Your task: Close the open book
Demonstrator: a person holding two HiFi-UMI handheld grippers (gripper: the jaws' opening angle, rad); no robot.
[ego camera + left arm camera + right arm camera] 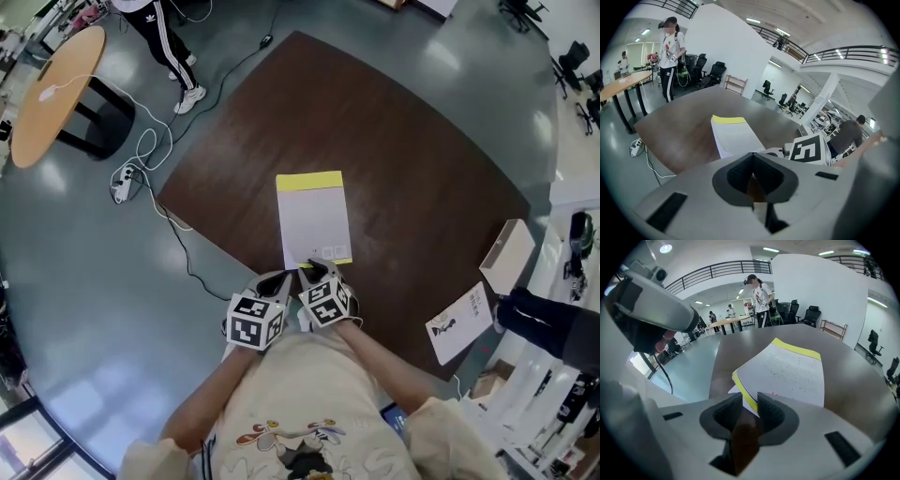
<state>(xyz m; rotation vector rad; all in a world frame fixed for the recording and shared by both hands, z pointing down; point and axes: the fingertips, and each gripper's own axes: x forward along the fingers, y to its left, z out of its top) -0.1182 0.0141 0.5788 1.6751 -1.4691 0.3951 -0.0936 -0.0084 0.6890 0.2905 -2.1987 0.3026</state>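
Note:
The book lies flat on the dark brown table, its white cover up and a yellow strip along its far edge. My right gripper is at the book's near edge. In the right gripper view the jaws stand a little apart, and the yellow-edged near corner of the book runs into the gap; the pads do not press on it. My left gripper sits just left of it at the table's near edge, jaws shut on nothing. The book lies just beyond.
A white booklet and an open cardboard box sit at the table's right corner. On the floor to the left are a power strip with cables and a round wooden table. A person stands beyond.

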